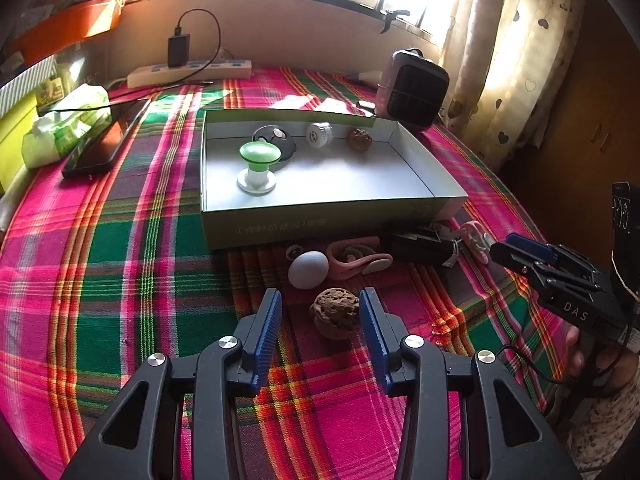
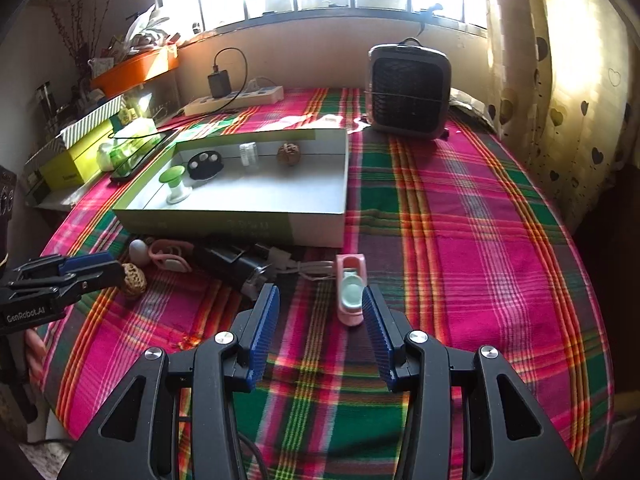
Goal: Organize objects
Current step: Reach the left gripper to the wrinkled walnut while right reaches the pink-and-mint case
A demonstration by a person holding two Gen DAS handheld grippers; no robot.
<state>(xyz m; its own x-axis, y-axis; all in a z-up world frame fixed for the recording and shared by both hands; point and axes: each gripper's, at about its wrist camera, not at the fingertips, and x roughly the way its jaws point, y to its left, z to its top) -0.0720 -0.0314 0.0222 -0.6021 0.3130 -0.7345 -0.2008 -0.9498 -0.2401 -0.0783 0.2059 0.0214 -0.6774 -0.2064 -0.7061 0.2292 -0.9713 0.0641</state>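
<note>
A brown walnut (image 1: 335, 312) lies on the plaid cloth between the blue pads of my left gripper (image 1: 320, 296), which is open with gaps on both sides. Behind it lie a white egg (image 1: 308, 269), a pink clip (image 1: 356, 260) and a black cylinder (image 1: 424, 246). The open box (image 1: 332, 224) holds a green-topped spool (image 1: 256, 164), a black disc (image 1: 276, 140), a white round piece (image 1: 320, 134) and a second walnut (image 1: 359, 139). My right gripper (image 2: 321, 292) is open. A pink toy (image 2: 350, 292) lies just ahead, close to its right finger.
A small dark heater (image 2: 408, 88) stands at the back right beside the curtain (image 2: 560, 80). A power strip (image 1: 192, 72) with a charger lies along the far wall. A phone (image 1: 104, 140) and a tissue pack (image 1: 68, 124) are left of the box.
</note>
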